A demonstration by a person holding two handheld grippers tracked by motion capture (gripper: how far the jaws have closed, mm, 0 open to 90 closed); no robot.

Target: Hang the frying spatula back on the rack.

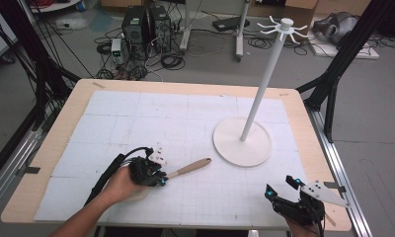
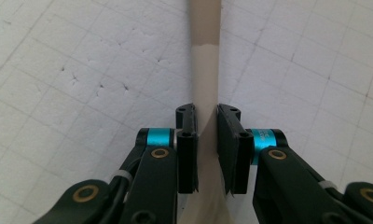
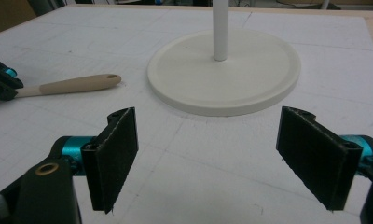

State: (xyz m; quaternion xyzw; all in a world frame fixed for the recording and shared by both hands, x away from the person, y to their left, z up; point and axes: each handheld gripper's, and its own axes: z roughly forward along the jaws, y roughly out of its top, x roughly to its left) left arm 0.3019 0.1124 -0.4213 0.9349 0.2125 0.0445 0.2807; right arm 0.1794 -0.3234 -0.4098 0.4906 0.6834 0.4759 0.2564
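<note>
Surface: wooden table (image 1: 52, 148) under a white gridded mat (image 1: 185, 123); lab floor with cables behind. Item: beige utensil (image 1: 188, 169), lying left of the hook stand (image 1: 242, 140), neck clamped by left gripper (image 2: 205, 122) (not lifted). Right gripper (image 3: 208, 158): jaws wide, empty. Grasp made; presumably hanging remains. Legible writing: none.

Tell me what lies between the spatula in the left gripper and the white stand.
Nothing visible. The spatula is clamped in the left gripper, and bare mat runs from its handle to the stand's base.
</note>
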